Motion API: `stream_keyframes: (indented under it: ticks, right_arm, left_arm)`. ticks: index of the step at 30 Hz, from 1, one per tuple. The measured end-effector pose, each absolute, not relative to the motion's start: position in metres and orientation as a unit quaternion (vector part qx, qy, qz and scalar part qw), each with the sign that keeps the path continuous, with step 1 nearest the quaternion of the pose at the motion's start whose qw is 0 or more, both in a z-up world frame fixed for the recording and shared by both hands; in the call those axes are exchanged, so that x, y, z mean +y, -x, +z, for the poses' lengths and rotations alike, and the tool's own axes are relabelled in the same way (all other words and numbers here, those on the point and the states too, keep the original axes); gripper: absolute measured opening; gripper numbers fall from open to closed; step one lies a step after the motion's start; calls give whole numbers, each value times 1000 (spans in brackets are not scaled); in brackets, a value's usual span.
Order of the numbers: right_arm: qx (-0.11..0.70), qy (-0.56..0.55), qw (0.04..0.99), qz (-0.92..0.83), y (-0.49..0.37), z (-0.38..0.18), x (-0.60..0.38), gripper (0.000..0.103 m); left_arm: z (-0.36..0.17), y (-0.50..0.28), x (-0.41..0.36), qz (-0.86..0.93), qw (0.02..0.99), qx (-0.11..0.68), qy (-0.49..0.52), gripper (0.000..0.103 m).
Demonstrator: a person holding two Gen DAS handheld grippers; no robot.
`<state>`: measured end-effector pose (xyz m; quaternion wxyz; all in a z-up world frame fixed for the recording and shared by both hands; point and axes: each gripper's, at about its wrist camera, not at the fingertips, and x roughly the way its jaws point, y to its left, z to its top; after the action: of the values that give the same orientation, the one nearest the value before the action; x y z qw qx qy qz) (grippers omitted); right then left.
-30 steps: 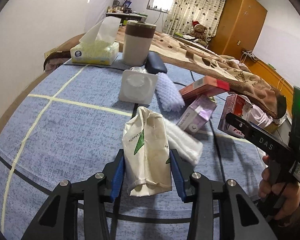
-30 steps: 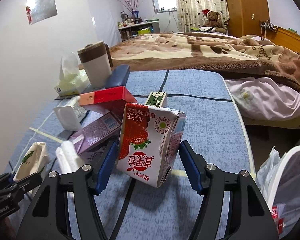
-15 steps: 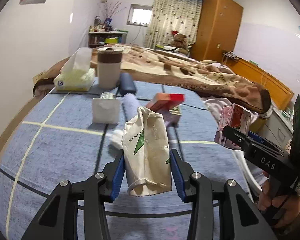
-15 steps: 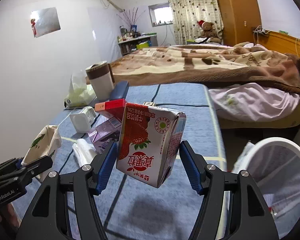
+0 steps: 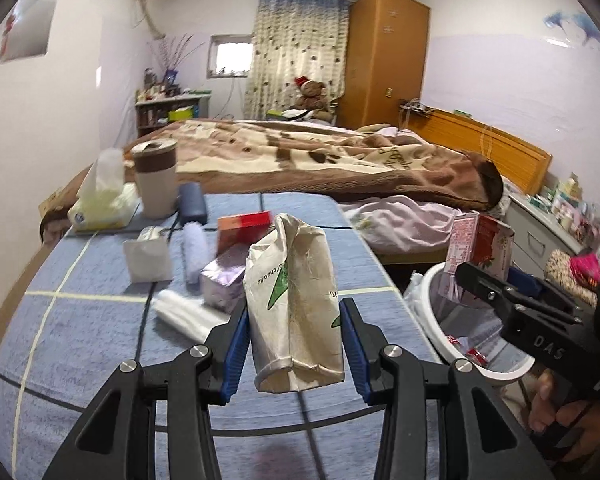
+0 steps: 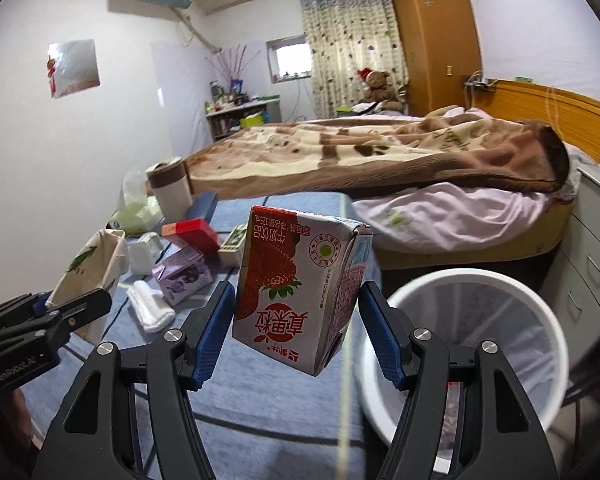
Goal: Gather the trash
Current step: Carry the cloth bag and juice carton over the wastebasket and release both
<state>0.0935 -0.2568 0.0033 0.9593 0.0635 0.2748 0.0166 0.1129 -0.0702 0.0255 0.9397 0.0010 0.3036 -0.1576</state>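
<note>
Crumpled paper bag [image 5: 294, 304] clamped upright in the left gripper [image 5: 294, 350] above the blue mat [image 5: 96, 320], strawberry milk carton [image 6: 300, 288] gripped by the right gripper [image 6: 298, 340], white bin [image 6: 472, 280] near right, more trash left on the mat.

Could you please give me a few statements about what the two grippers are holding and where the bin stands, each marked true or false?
1. The left gripper grips a crumpled white paper bag with green print. True.
2. The right gripper is empty. False: it grips a strawberry milk carton, held clear of the blue mat.
3. The white bin stands on the mat among the boxes. False: it stands off the mat's edge, on the side towards the bed.
4. A purple carton lies on the mat. True.
5. The tissue box lies inside the bin. False: it stands at the mat's far end, beside a brown-banded cup.
</note>
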Motion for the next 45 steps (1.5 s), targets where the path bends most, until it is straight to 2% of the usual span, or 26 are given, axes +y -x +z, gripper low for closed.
stream_keyframes:
  ticks: [19,40,45]
  right_arm:
    - [263,-77,958,-87,-52,4,-322,66]
    - [324,-92,932,-136,-50,-31,-378,66]
    - [338,-95,927,-134,-55,-36,-383,66]
  left_arm:
    - [32,-101,-177,-260,919,294,-38,44]
    - [-4,-114,-275,-327,884,325,-74,45]
    - [-9,-123,-279,-331,879,336,-63,53]
